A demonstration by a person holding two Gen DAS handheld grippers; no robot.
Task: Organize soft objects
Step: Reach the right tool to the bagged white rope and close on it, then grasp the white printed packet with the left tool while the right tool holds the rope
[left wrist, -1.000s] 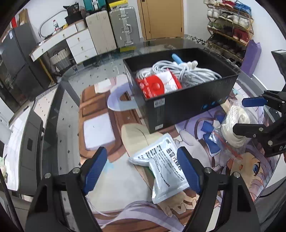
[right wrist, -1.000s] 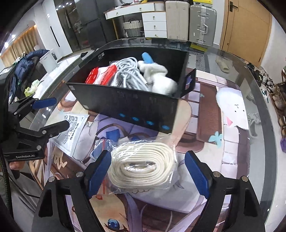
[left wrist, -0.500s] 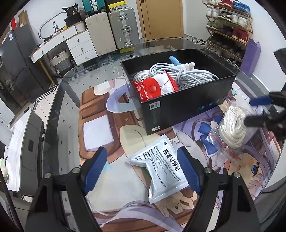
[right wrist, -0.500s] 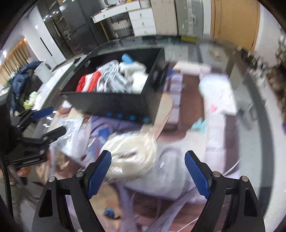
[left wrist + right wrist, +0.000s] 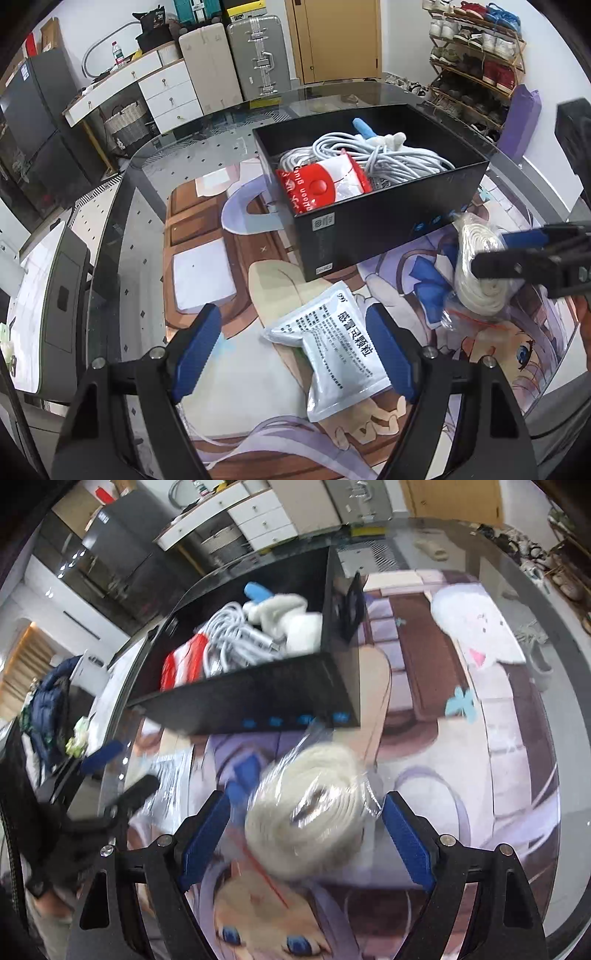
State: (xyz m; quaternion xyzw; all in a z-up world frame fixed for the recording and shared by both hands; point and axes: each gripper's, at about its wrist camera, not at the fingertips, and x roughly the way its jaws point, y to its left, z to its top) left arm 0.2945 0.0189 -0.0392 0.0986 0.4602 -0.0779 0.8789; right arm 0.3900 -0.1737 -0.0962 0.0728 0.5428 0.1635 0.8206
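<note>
The right gripper [image 5: 306,838] is spread wide around one bagged rope coil [image 5: 314,808], which sits between its blue pads near the front wall of the single black box [image 5: 258,698]; motion blur hides whether either pad touches the bag. The left gripper [image 5: 295,350] is also spread wide and holds nothing, hovering low over the counter [image 5: 122,236] with one silver pouch [image 5: 338,347] lying between its fingers. Inside the box lie one grey cable bundle [image 5: 373,158], one red-and-white packet [image 5: 321,184] and one white plush [image 5: 291,620].
</note>
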